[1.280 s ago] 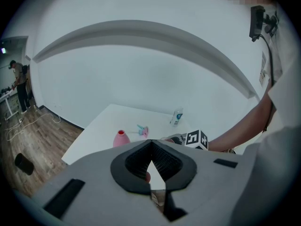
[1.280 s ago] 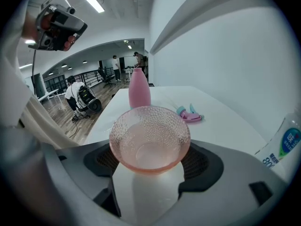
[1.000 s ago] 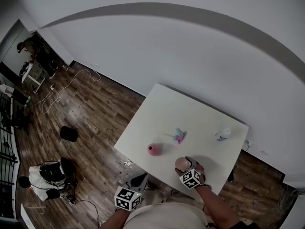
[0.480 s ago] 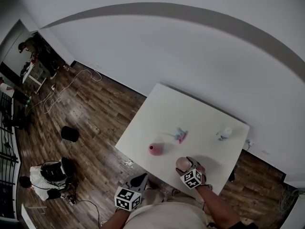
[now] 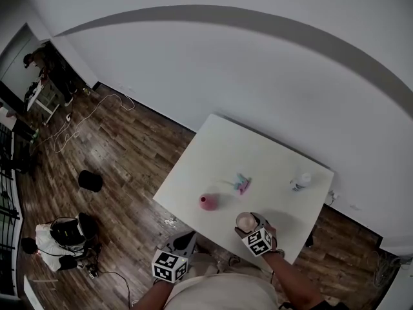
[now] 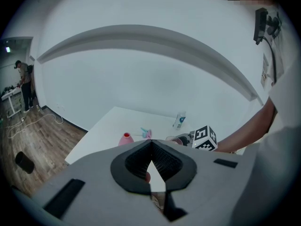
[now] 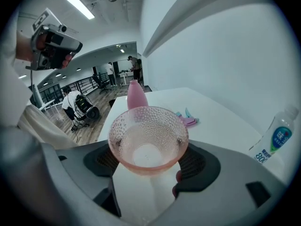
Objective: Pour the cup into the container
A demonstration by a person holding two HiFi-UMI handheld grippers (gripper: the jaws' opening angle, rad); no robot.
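Observation:
A pink dimpled glass cup (image 7: pixel 148 138) sits upright between the jaws of my right gripper (image 7: pixel 148 163), which is shut on it. In the head view the cup (image 5: pixel 245 221) and right gripper (image 5: pixel 250 226) are over the near edge of the white table (image 5: pixel 258 150). The pink narrow-necked container (image 5: pixel 208 202) stands to the cup's left, also near the front edge, and shows beyond the cup in the right gripper view (image 7: pixel 136 95). My left gripper (image 5: pixel 169 265) hangs off the table at the near left, its jaws (image 6: pixel 151 147) shut on nothing.
A small water bottle (image 5: pixel 301 181) stands at the table's right side. A pink and teal small item (image 5: pixel 242 183) lies mid-table. A white wall runs behind the table. On the wood floor to the left are a black round object (image 5: pixel 90 181), cables and a crouching person (image 5: pixel 55 241).

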